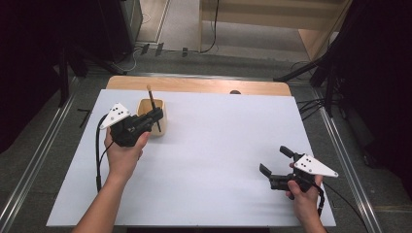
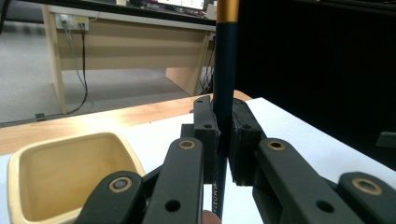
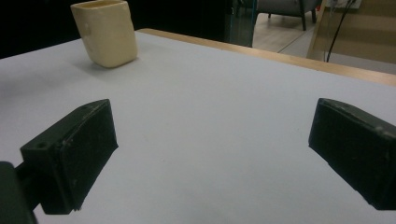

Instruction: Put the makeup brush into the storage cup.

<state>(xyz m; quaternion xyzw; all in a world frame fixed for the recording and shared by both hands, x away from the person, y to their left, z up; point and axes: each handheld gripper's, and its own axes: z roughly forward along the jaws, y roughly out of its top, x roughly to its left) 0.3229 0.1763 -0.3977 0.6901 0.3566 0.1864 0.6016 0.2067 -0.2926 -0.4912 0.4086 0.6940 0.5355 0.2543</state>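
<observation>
Left gripper fingers clamp a dark pencil, tip hidden, beside the cup; right gripper fingers wide

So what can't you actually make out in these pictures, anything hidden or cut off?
- Pencil: its top end is cut off by the upper edge of the left gripper view; its lower end is hidden behind the left tool.
- Print on the pencil, left gripper view: too small and blurred to read.
- Cup interior: in the high view the left tool covers part of it.
- Cup bottom, left gripper view: cut off by the frame's lower edge.
</observation>
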